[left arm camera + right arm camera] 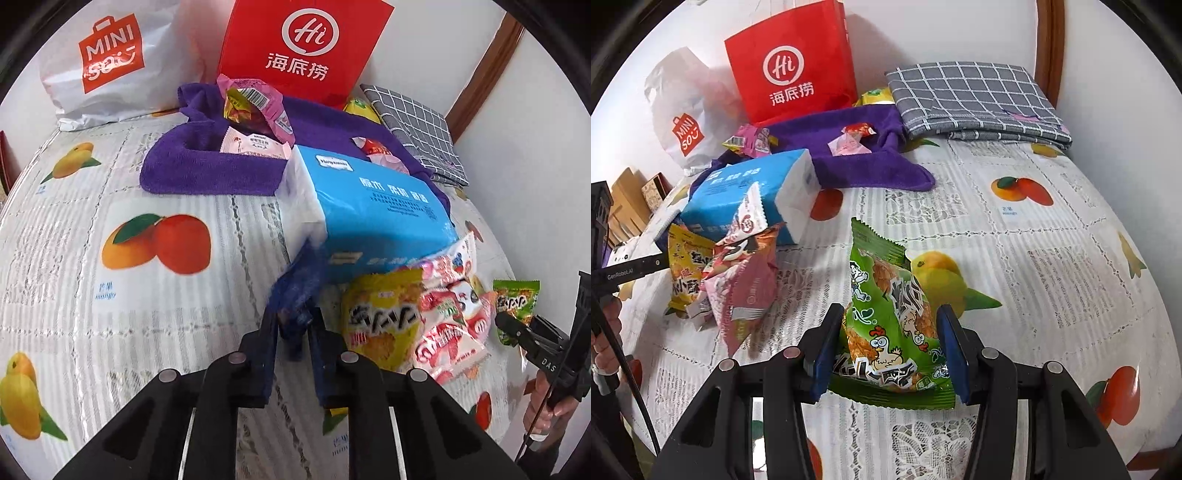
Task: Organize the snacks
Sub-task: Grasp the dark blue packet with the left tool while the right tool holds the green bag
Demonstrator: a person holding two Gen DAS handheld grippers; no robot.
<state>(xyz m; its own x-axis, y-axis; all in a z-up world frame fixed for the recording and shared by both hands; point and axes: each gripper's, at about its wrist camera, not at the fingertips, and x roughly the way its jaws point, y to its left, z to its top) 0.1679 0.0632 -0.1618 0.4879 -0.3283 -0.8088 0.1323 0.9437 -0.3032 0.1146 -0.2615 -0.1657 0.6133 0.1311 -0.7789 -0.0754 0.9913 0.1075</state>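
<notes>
While the right gripper (888, 354) clamps the green packet (890, 317) just above the table (1052, 258), the left gripper (291, 332) is pinched tight on something blue and blurred (I cannot tell what). Light, crinkly and slippery, the packet looks best held across its puffed middle. Its bottom seam hides behind the pads.
</notes>
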